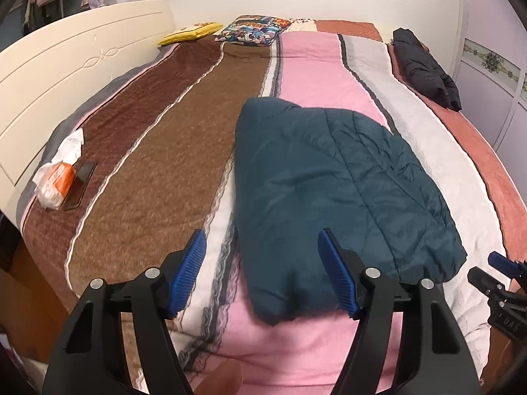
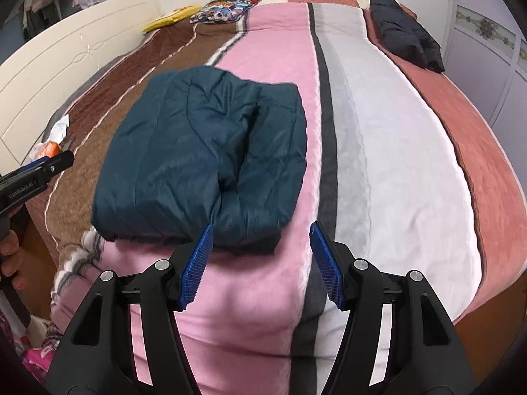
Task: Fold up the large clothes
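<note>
The teal quilted jacket (image 1: pixel 336 191) lies folded in a compact bundle on the bed (image 1: pixel 158 151), mostly on the pink stripe of the striped blanket (image 2: pixel 388 138). The left hand-held gripper (image 1: pixel 262 271) hovers just above the near edge of the jacket with its blue pads (image 1: pixel 189 270) apart and nothing between them. The right hand-held gripper (image 2: pixel 260 265) is also spread apart and empty, close to the near right corner of the bundle. A black jacket (image 2: pixel 402 29) lies folded well apart, at the far right side of the bed
</note>
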{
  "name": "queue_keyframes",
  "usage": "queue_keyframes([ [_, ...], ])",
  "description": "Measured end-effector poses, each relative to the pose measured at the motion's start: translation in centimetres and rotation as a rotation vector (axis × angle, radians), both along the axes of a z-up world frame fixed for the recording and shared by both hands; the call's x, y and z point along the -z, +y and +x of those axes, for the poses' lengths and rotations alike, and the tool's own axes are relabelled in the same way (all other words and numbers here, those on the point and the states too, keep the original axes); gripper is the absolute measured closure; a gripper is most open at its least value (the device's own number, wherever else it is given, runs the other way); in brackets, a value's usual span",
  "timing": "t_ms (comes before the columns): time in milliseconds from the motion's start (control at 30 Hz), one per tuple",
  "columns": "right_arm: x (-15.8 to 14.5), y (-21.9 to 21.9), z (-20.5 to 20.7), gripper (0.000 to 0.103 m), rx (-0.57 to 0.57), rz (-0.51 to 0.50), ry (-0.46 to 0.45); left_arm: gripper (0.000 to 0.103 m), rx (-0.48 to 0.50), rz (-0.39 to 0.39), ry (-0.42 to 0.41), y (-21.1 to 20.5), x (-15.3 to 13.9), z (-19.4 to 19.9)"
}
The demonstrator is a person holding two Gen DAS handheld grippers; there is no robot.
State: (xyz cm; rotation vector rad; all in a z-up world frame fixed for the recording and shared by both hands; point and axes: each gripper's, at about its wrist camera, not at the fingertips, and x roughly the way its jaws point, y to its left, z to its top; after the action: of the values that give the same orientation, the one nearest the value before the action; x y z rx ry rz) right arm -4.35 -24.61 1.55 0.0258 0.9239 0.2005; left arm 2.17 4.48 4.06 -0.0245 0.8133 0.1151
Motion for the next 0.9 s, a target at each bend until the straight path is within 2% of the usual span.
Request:
queue_keyframes([
  [167, 0.5, 0.2, -1.0, 0.042, 0.009, -0.002, -0.001, 0.041, -0.017, 0.001, -0.002, -0.3, 0.2, -1.0],
  [433, 1.0, 1.2, -1.9, 0.042, -0.035, -0.023, 0.006, 0.047, -0.009, 0.015, -0.008, -0.9, 0.3, -1.9],
  [900, 1.1, 2.0, -2.4, 0.042, -0.072, -0.047, -0.005, 0.048, -0.028, 0.037, -0.04, -1.2, -0.3, -2.9],
])
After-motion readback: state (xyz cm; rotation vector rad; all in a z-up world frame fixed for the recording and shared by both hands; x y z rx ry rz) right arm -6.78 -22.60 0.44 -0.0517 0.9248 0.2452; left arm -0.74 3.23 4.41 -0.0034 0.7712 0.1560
